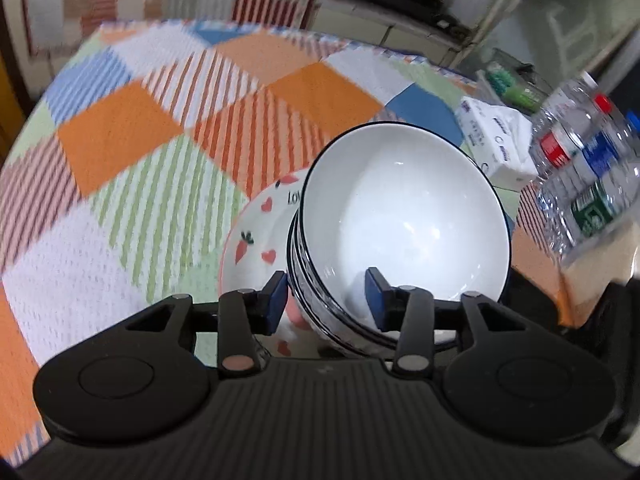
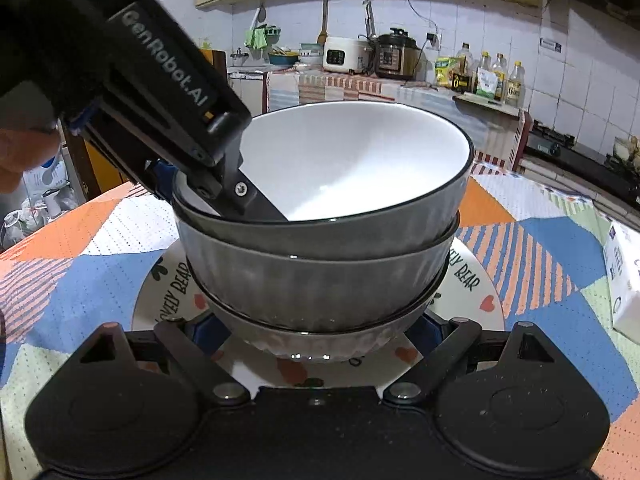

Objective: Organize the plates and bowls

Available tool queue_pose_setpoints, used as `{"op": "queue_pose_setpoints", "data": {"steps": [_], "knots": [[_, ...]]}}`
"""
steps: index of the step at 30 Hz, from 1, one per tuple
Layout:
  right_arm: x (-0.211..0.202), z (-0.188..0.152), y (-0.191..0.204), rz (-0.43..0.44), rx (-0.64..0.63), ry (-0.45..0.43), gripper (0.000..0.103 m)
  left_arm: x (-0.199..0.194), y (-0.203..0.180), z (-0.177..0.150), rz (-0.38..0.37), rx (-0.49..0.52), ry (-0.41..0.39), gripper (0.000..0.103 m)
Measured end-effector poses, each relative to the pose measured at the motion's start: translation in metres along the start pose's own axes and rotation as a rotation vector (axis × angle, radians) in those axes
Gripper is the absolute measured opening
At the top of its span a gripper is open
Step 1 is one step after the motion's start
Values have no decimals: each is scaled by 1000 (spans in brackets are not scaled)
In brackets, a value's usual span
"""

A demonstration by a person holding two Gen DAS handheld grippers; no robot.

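The left gripper straddles the rim of the top bowl, jaws slightly apart, pads clear of it. The stacked bowls sit just ahead of the right gripper, spread wide around the lowest. Beneath lies a plate on the checked tablecloth.

Glossy ceramic bowls (3, ribbed outside) on woven tablecloth.

Left wrist view: steep downward, close over bowl stack. Right wrist view: lower, opposite side, same stack.
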State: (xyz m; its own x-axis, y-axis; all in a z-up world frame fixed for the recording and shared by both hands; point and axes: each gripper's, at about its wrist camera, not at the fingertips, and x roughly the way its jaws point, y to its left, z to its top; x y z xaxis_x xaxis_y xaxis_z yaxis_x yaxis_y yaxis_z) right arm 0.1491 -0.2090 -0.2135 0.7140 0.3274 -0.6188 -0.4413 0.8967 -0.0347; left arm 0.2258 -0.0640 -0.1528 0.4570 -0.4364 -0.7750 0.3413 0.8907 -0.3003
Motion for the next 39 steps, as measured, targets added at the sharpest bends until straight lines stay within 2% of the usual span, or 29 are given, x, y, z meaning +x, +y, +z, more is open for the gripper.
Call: {"op": "queue_pose_setpoints", "data": {"steps": [4,12,17,19,24,28,30,32,33,36,39], "knots": [[-13,-3,2,-26,-18,35,94,-13,-1,-7,17,5,-50,45],[-62,-12,-2,-98,62,-20,96,-64,-14,-24,64,36,-159,56],[-84,-14,-3,-176,189,-49,100,-101,-20,-34,66,10,-218,61],[-87,-16,-5,-199,255,-58,101,-109,-24,-33,67,11,-204,61],[-103,-9,3,-332,284,-54,101,-143,-37,-39,95,41,-234,64],[-121,9,10,-394,268,29,100,-174,-42,-50,126,69,-265,67],[-129,16,12,-428,257,72,100,-191,-40,-57,128,66,-285,73],[-138,23,12,-411,281,114,100,-205,-38,-64,140,58,-296,76],[-144,24,12,-393,304,120,100,-211,-38,-68,158,57,-296,85],[-162,26,16,-369,368,93,100,-224,-38,-79,190,72,-311,92],[-176,29,25,-352,386,83,100,-232,-36,-86,220,23,-294,96]]}}
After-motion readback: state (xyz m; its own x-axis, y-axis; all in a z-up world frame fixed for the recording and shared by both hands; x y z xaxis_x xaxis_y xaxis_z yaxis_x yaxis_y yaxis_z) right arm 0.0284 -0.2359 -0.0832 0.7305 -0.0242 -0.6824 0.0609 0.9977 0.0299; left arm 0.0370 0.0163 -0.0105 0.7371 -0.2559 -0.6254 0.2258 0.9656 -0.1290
